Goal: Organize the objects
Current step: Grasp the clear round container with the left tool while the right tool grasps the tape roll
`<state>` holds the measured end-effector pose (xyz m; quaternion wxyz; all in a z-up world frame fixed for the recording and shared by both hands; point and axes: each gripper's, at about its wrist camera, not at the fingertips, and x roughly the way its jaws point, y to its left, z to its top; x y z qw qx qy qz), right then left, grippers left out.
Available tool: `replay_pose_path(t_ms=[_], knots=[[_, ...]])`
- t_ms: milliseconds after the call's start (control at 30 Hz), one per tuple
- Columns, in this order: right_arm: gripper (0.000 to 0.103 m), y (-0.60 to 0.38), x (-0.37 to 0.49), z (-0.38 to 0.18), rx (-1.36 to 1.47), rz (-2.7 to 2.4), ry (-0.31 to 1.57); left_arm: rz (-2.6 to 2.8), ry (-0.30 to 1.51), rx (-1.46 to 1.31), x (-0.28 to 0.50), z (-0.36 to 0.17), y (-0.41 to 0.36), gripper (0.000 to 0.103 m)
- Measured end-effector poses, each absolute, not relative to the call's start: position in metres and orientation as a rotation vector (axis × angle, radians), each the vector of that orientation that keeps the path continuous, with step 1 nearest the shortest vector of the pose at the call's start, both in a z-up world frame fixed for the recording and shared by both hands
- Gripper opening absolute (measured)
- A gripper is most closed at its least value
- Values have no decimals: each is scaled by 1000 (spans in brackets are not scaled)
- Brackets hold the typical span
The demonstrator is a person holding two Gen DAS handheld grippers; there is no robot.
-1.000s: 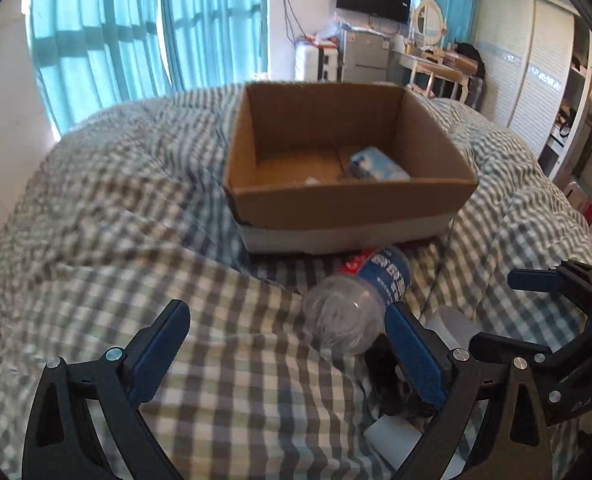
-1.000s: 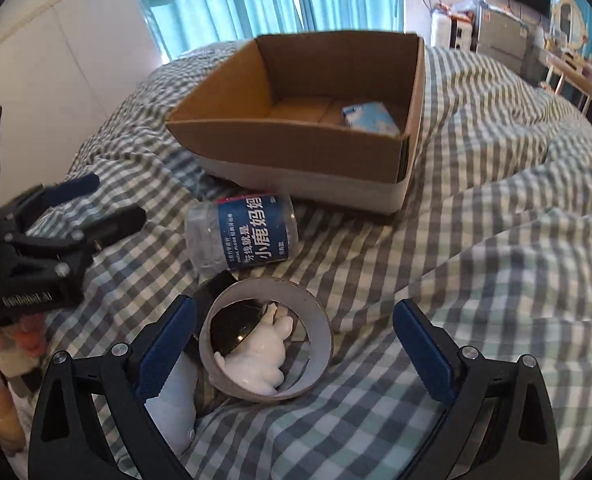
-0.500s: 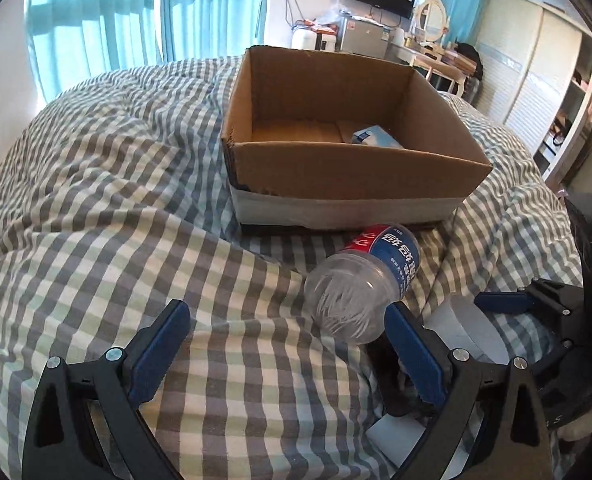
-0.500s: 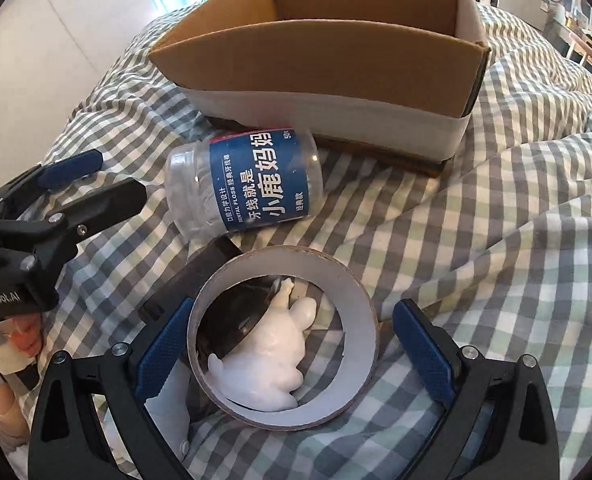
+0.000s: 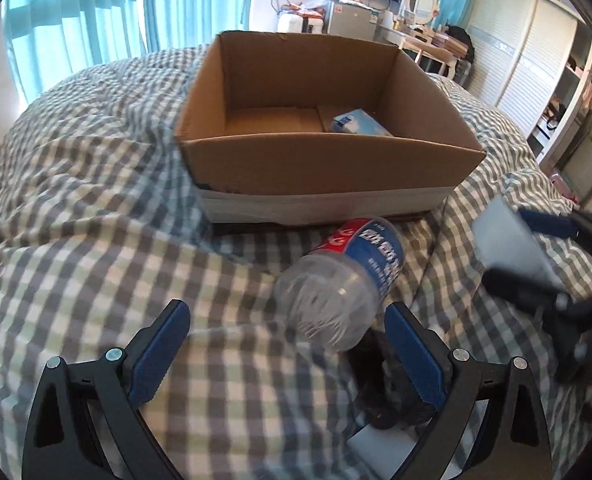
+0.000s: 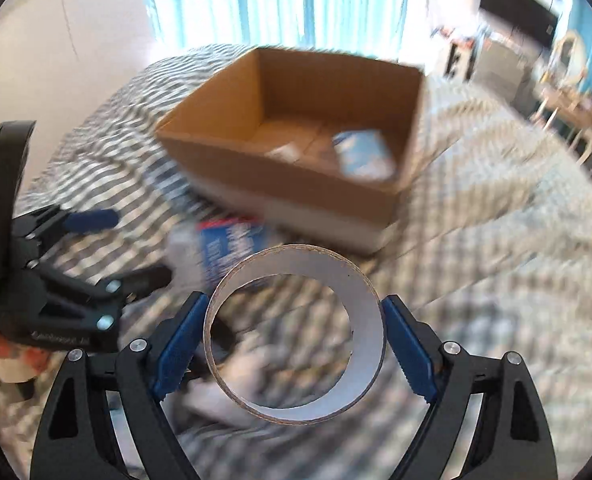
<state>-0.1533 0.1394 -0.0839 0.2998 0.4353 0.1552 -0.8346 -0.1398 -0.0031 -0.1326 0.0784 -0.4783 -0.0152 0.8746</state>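
An open cardboard box [image 5: 328,172] sits on the checked bed cover [image 5: 88,240] with a blue-and-white packet [image 5: 358,122] inside; it also shows in the right wrist view [image 6: 296,168]. A clear plastic bottle [image 5: 340,284] with a blue label lies in front of the box. My left gripper [image 5: 284,344] is open, with the bottle's base between its fingers. My right gripper [image 6: 294,336] is shut on a wide grey tape roll [image 6: 296,332] and holds it above the bed. The roll also shows at the right of the left wrist view [image 5: 508,240].
A black object [image 5: 380,380] and something white [image 5: 380,440] lie on the cover by my left gripper's right finger. Teal curtains [image 5: 96,20] hang behind the bed. A desk, a mirror and wardrobes [image 5: 536,60] stand at the far right.
My right gripper closed on the tape roll and lifted it off the white figure and the bed. The left gripper stayed open beside the bottle.
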Motion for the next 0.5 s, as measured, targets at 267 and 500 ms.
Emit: replay_pose_path(t_ms=[267,500], knots=[[87,158,-178,-93,1195,-2248,322,2558,25,-1481,-168,-151,26,100],[87,169,-185,-104,1235,-2216,243,2483,93,-1543,-180,-178,43,91]])
